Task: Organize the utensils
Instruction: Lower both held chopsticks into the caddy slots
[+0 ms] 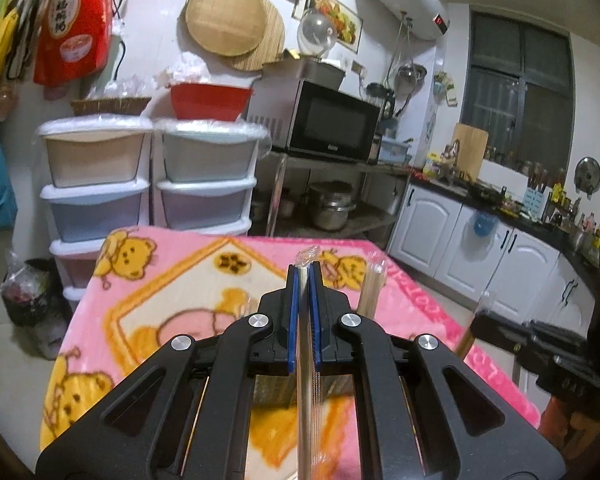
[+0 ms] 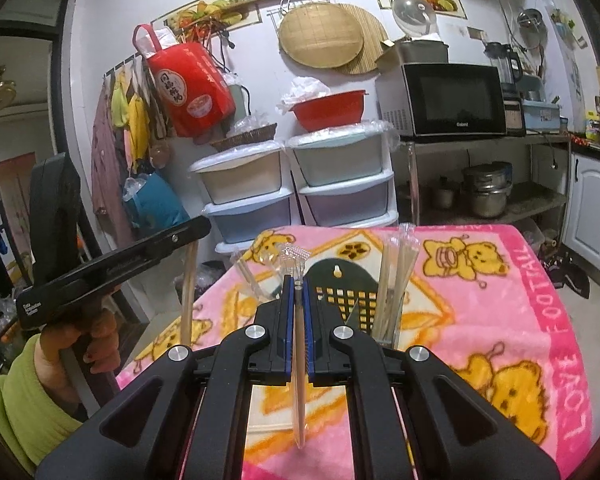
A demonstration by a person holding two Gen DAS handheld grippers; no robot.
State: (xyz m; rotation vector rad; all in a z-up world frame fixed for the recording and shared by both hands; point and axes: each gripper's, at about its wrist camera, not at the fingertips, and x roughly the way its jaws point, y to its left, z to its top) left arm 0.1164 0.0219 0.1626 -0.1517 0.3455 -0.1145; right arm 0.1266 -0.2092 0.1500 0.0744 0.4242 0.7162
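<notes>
Both tongs are pinching: the left gripper [image 1: 304, 276], centre frame, is clamping a plastic-wrapped pair of pale wooden chopsticks [image 1: 309, 380], and the right gripper [image 2: 296, 286] is squeezing another clear-wrapped pale chopstick pair [image 2: 299, 376], jaws nearly together. Several wrapped chopsticks [image 2: 396, 280] are already standing in the dark perforated plastic utensil holder [image 2: 340, 292] on the pink bear-print blanket [image 2: 500, 320], mid-frame, so sorting seems partly done, with these two pairs still waiting to go in.

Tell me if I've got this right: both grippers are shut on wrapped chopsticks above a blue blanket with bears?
Nearly. The blanket is pink, not blue, as both wrist views show. The rest holds: the left gripper and right gripper are each shut on wrapped chopsticks above it.
</notes>
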